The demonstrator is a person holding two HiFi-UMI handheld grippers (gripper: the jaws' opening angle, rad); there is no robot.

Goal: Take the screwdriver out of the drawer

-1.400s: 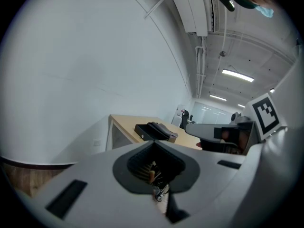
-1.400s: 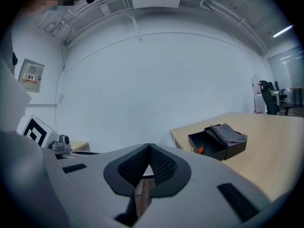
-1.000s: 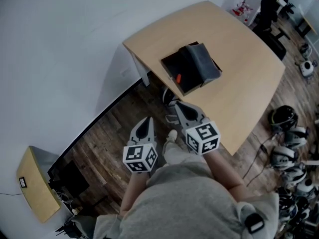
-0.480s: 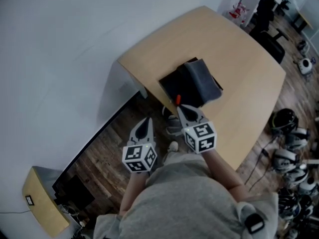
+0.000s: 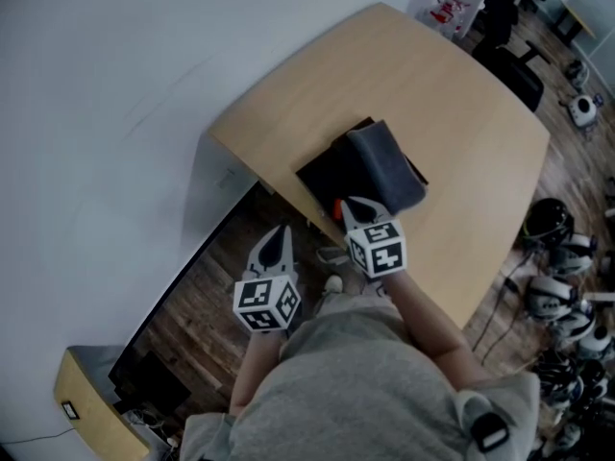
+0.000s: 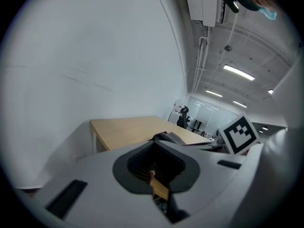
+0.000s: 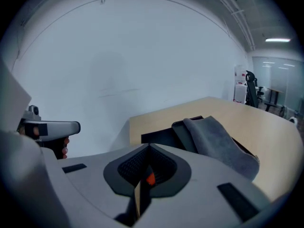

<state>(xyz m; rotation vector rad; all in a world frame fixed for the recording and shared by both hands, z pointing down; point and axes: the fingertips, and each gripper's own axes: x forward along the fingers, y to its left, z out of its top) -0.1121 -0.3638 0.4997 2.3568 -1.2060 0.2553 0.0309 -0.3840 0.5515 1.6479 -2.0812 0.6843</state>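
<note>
A black open drawer box point(image 5: 325, 176) lies on the light wooden table point(image 5: 432, 94), with a grey cover point(image 5: 386, 166) draped over its far part. The orange end of the screwdriver point(image 5: 338, 208) shows at the drawer's near edge; in the right gripper view it peeks through the jaw slit as an orange spot point(image 7: 150, 178). My right gripper point(image 5: 359, 209) is shut and empty, its tip over the drawer's near edge beside that orange end. My left gripper point(image 5: 279, 241) is shut and empty, off the table's edge over the floor. The drawer's inside is mostly hidden.
A white wall runs along the table's left side. Dark wooden floor point(image 5: 211, 286) lies below the grippers. Helmets and gear point(image 5: 557, 257) crowd the floor at the right. A small wooden cabinet point(image 5: 91, 416) stands at the lower left. The person's grey-clad torso point(image 5: 365, 392) fills the bottom.
Both grippers have moved forward toward the table. The right one has dropped and now reaches the drawer's near edge; the left one still hangs short of the table.
</note>
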